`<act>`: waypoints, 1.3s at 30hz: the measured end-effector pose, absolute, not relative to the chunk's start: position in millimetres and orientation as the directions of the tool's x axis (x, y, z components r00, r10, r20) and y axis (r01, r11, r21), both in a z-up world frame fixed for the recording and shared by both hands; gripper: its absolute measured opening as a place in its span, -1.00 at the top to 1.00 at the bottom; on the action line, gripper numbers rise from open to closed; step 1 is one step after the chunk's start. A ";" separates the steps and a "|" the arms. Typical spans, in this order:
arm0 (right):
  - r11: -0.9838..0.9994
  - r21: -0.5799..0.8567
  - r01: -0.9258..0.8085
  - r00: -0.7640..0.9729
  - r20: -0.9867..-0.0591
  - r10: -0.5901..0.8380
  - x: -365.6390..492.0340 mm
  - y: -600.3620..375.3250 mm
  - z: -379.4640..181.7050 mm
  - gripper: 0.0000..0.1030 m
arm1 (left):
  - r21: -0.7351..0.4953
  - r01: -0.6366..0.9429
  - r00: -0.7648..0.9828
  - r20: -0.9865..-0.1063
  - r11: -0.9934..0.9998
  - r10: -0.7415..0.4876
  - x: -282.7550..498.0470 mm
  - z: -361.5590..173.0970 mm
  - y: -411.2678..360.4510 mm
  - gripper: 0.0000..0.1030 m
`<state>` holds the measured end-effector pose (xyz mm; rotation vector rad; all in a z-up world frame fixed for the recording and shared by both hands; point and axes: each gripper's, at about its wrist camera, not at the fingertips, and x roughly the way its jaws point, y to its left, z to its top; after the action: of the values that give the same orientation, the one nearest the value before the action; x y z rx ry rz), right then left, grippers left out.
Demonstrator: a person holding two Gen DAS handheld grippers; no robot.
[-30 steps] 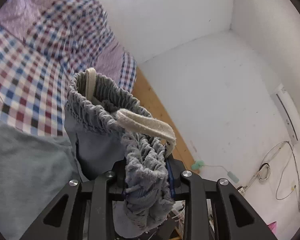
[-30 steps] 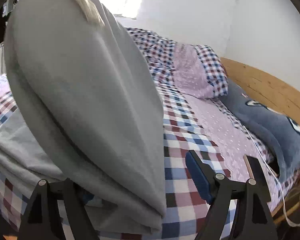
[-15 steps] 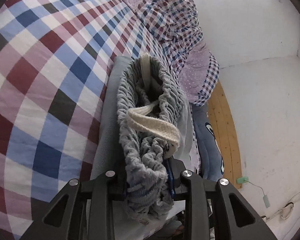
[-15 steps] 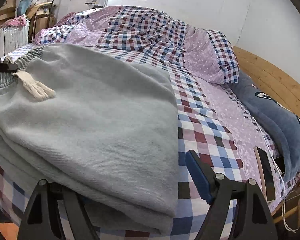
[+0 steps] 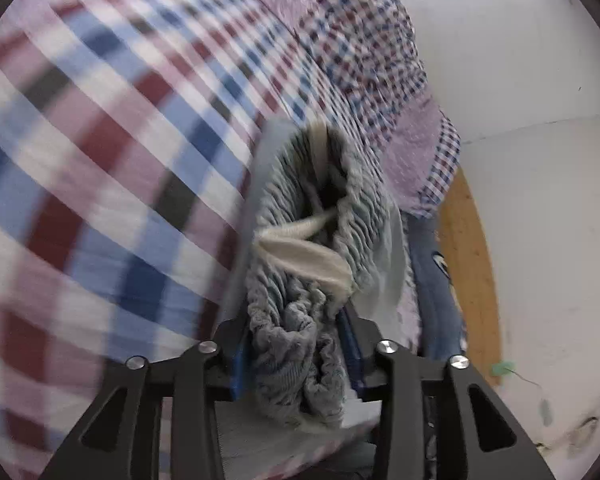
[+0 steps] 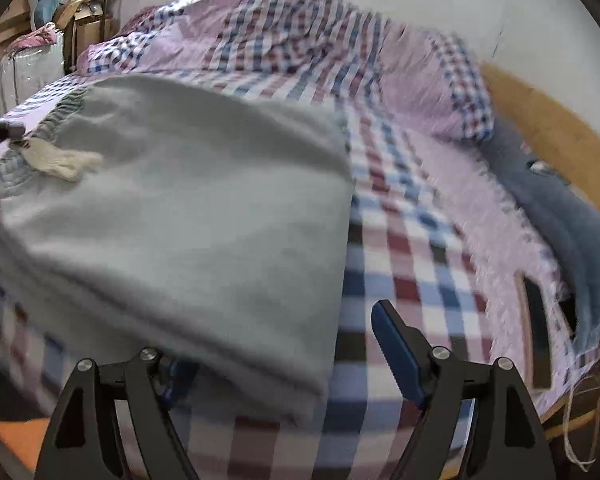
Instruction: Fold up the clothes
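Observation:
Grey sweatpants [image 6: 188,216] lie folded on the checked bed sheet [image 6: 412,276]. Their ribbed waistband [image 5: 300,280] with a cream drawstring [image 5: 304,254] is bunched between my left gripper's [image 5: 296,344] blue pads, which are shut on it. In the right wrist view the drawstring tassel [image 6: 64,160] lies on the pants at the far left. My right gripper [image 6: 284,356] is open; the pants' near edge lies over its left finger, and the right finger [image 6: 396,348] is bare above the sheet.
A checked duvet [image 6: 300,32] and pillow [image 6: 432,92] lie at the head of the bed. A blue plush cushion [image 6: 560,216] rests along the wooden bed frame [image 6: 556,120]. A dark phone [image 6: 538,332] lies near the bed's right edge. Shelves and bags [image 6: 32,52] stand at far left.
The pants have been laid from hanging in the air down flat onto the bed. My left gripper keeps hold of the waistband and has swung low over the sheet. Both views are motion-blurred.

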<state>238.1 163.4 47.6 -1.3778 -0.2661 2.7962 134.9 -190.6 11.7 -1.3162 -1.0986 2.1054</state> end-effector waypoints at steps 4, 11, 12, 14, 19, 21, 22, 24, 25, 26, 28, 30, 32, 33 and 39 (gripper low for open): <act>-0.991 -0.075 0.110 -0.612 -0.790 -0.008 253.9 167.7 67.3 -0.61 | -0.770 -0.026 -0.609 -0.493 -0.637 0.621 143.4 46.1 -214.9 -0.35; -0.983 0.035 0.180 -0.735 -0.659 -0.158 254.1 161.6 107.9 -0.62 | -0.628 -0.238 -0.669 -0.447 -0.741 0.594 129.8 86.7 -169.7 -0.51; -0.984 0.046 0.171 -0.743 -0.650 -0.159 246.7 162.2 108.6 -0.62 | -0.608 -0.262 -0.671 -0.444 -0.749 0.594 128.0 90.5 -162.0 -0.52; -0.986 0.067 0.153 -0.758 -0.632 -0.160 231.1 163.6 109.6 -0.62 | -0.593 -0.305 -0.669 -0.423 -0.745 0.611 121.1 94.5 -145.3 -0.58; -0.981 0.153 0.121 -0.798 -0.573 -0.188 167.9 175.9 116.9 -0.62 | -0.557 -0.361 -0.655 -0.419 -0.748 0.629 96.3 107.0 -105.8 -0.61; -0.978 0.175 0.115 -0.803 -0.563 -0.195 141.7 181.9 118.8 -0.62 | -0.508 -0.355 -0.676 -0.441 -0.785 0.591 87.0 111.4 -91.0 -0.61; -0.975 0.190 0.111 -0.802 -0.563 -0.201 126.6 184.4 118.7 -0.62 | -0.485 -0.346 -0.690 -0.449 -0.803 0.568 81.6 113.9 -84.7 -0.61; -0.972 0.210 0.106 -0.801 -0.560 -0.209 99.2 188.3 118.2 -0.61 | -0.447 -0.328 -0.713 -0.460 -0.832 0.529 71.6 119.0 -73.8 -0.61; -0.972 0.210 0.107 -0.803 -0.559 -0.209 89.3 189.2 116.8 -0.61 | -0.435 -0.327 -0.718 -0.462 -0.839 0.520 68.3 121.3 -69.6 -0.61; -0.972 0.209 0.106 -0.801 -0.561 -0.207 78.4 190.3 114.3 -0.56 | -0.422 -0.330 -0.721 -0.464 -0.844 0.514 64.9 123.0 -65.8 -0.61; -0.971 0.219 0.099 -0.793 -0.572 -0.210 55.8 193.1 105.7 -0.45 | -0.377 -0.332 -0.729 -0.479 -0.865 0.489 56.5 123.2 -57.0 -0.62; -0.968 0.235 0.085 -0.769 -0.602 -0.214 36.5 194.2 92.1 -0.29 | -0.342 -0.334 -0.713 -0.517 -0.878 0.473 43.8 115.7 -47.1 -0.62; -0.967 0.238 0.088 -0.724 -0.651 -0.226 18.2 191.7 68.5 -0.11 | -0.318 -0.329 -0.660 -0.596 -0.889 0.458 28.9 97.8 -37.4 -0.62; -0.968 0.235 0.087 -0.705 -0.672 -0.227 12.4 191.6 56.5 -0.08 | -0.292 -0.319 -0.629 -0.646 -0.902 0.432 23.3 84.4 -32.9 -0.62; -0.972 0.214 0.093 -0.669 -0.710 -0.221 3.0 196.5 25.2 0.06 | -0.068 -0.314 -0.621 -0.740 -0.947 0.259 28.3 30.1 -18.2 -0.60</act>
<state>3.0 196.5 25.2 -1.3223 0.2668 3.0271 28.3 -18.2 30.1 -1.1575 0.0967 2.5714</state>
